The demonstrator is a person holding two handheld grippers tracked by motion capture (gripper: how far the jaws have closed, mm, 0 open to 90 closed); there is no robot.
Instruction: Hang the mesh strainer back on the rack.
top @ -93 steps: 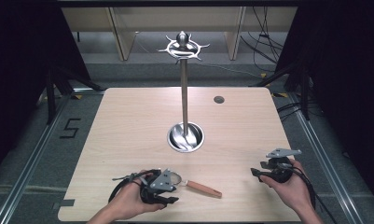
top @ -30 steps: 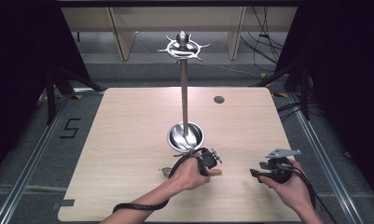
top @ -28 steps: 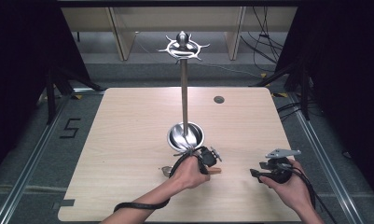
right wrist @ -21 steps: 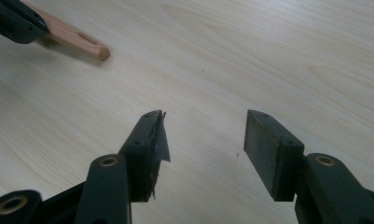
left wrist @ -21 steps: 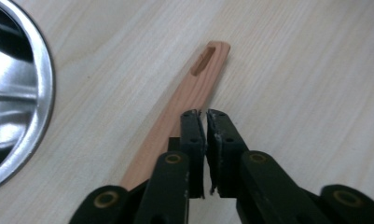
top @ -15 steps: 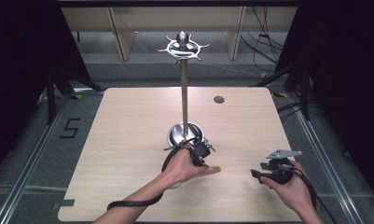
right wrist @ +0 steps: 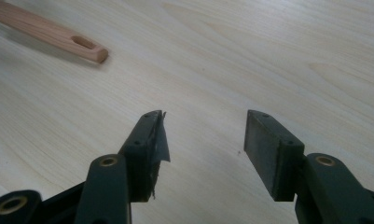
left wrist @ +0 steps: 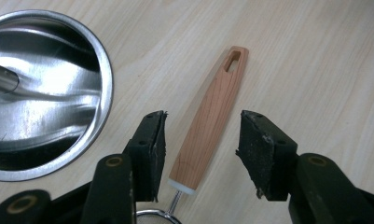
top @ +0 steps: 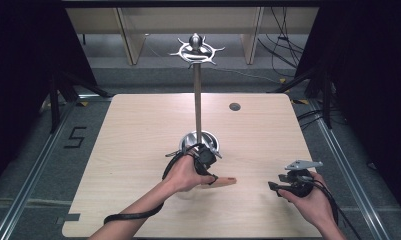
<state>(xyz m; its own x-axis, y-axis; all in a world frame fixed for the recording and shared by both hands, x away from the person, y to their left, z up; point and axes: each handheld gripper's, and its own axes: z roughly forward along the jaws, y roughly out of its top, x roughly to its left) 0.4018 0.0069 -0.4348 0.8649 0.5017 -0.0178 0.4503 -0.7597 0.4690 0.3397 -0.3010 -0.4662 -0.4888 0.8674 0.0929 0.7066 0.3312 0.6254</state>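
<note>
Left hand-held gripper [left wrist: 201, 154] has just opened, jaws astride the wooden handle [left wrist: 210, 119] lying lengthwise, untouched, on the bench [left wrist: 315, 60].

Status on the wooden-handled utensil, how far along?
Done: the wooden-handled utensil lies flat on the table beside the stand's metal base. In hand: the left gripper has just been opening its jaws; the handle sits between them, pads clear of it. The right gripper is open over bare wood. Left, probably: a regrip and hanging it on the hook crown, which looks empty.

utensil handle [left wrist: 211, 126] on table [top: 138, 150] | right of stand base [left wrist: 45, 98]
</note>
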